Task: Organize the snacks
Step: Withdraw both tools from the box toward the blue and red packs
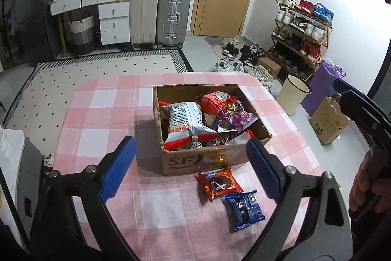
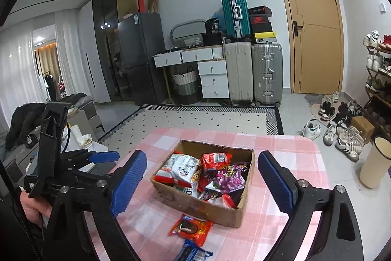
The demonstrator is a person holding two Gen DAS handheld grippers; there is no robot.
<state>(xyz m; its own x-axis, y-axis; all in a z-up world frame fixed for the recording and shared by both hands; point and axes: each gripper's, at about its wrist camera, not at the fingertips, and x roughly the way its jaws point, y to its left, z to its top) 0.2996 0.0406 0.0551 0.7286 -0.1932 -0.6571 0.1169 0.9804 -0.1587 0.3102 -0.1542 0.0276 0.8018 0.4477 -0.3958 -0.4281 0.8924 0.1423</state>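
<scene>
The blue packet (image 1: 244, 213) is shown whole only in the left view; in the right view it is cut off. Both the left gripper (image 1: 190, 168) and right gripper (image 2: 202, 184) are held wide apart, empty. One cardboard box (image 1: 185, 162) sits mid-table; two packets, red (image 1: 218, 182) and blue, lie toward the near edge.

One cardboard box (image 1: 185, 160), two cookie packets outside (one red (image 1: 218, 184), one blue (image 1: 244, 210))
</scene>
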